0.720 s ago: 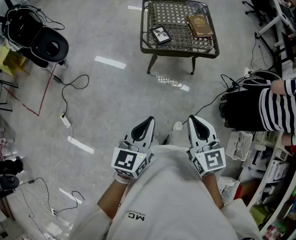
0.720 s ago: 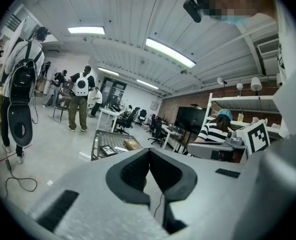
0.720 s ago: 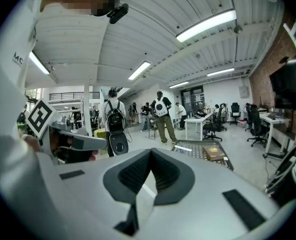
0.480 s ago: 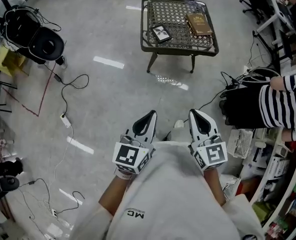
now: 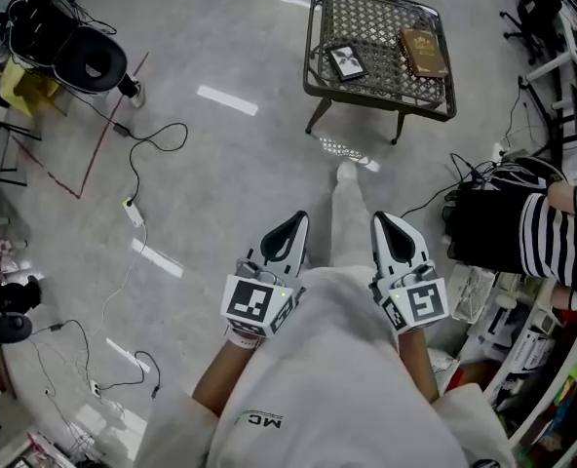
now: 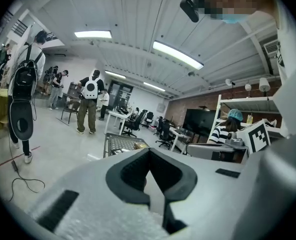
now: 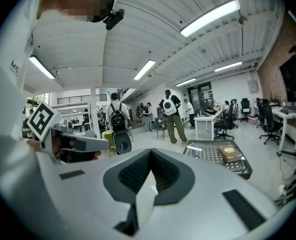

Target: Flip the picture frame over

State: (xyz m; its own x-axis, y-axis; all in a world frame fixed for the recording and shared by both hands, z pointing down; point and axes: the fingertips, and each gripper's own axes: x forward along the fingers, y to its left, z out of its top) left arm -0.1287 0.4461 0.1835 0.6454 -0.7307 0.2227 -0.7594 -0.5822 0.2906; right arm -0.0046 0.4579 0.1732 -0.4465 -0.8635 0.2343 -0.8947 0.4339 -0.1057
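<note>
The picture frame (image 5: 346,61) lies flat, picture up, on the left part of a dark mesh-topped low table (image 5: 376,91) at the upper right of the head view. A brown book (image 5: 422,52) lies to its right. My left gripper (image 5: 287,232) and right gripper (image 5: 394,230) are held close to my body, far short of the table, both shut with nothing in them. In the right gripper view the table (image 7: 240,170), the book (image 7: 229,153) and the frame (image 7: 195,148) show beyond the closed jaws. The left gripper view shows the table (image 6: 119,144) ahead.
My leg (image 5: 347,213) stretches forward between the grippers. Cables and a power strip (image 5: 133,211) trail over the floor at left, near a black seat (image 5: 74,57). A person in a striped top (image 5: 561,242) sits at right beside cluttered shelves. Several people (image 6: 90,104) stand farther off.
The table has shifted right and slightly nearer in the head view, and my leg has stepped forward. Both grippers stay shut in the same place by my body.
</note>
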